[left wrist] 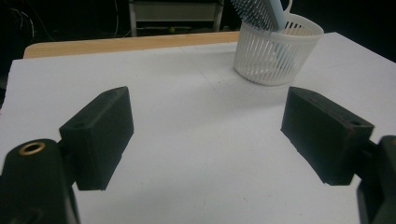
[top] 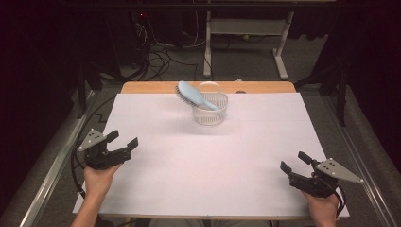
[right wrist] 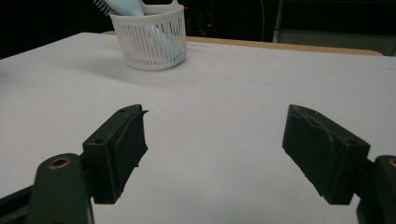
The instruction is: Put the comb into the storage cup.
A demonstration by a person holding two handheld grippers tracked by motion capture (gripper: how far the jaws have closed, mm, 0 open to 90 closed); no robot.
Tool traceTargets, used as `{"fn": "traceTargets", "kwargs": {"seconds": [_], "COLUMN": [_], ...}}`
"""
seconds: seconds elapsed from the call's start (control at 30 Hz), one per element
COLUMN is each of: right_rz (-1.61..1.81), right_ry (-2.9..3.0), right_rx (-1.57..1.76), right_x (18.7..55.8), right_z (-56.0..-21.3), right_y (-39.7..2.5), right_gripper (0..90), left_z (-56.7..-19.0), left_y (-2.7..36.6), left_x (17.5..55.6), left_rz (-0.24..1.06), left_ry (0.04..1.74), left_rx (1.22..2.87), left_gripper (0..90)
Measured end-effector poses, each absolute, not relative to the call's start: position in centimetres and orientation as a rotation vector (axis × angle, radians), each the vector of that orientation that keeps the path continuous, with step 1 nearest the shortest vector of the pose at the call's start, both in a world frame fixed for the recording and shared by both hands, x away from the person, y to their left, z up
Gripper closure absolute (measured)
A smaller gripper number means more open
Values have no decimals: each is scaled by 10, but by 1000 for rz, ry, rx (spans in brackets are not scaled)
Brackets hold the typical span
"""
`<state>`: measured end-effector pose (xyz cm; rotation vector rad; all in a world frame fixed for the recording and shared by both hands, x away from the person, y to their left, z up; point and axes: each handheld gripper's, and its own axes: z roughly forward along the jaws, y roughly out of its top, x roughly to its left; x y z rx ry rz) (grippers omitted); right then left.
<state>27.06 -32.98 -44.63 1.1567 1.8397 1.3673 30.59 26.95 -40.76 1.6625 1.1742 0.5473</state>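
Both claws – left claw (top: 124, 140) & right claw (top: 295, 161) – gape wide, empty, well apart from hairbrush (top: 193, 95) leaning in basket (top: 211, 115) on desk (top: 208, 156).

A white sheet (top: 189, 161) covers nearly the whole top of the bench (top: 156, 87), leaving a strip of light wood bare along the far edge. A small dark mark (top: 241, 91) sits on that wooden strip (too small to tell what it is). Beyond the bench, on the grey floor (top: 246, 61), stands the white frame of another table (top: 281, 56), its feet spread flat. Dark cables (top: 158, 59) lie tangled on the floor to the left of that frame. Metal rails (top: 49, 175) run along both sides of the bench, slanting toward the near corners.
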Motion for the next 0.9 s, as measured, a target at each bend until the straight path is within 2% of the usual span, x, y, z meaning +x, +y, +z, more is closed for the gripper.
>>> {"fn": "traceTargets", "kwargs": {"seconds": [0.9], "right_rz": [1370], "right_ry": [1839], "right_rx": [1171], "right_x": [271], "right_z": [-448], "right_y": [-331], "right_gripper": [217], "left_z": [-426], "left_y": [272], "left_x": [294], "left_rz": [559], "left_ry": [1182], "left_rx": [1654], "left_gripper": [164]}}
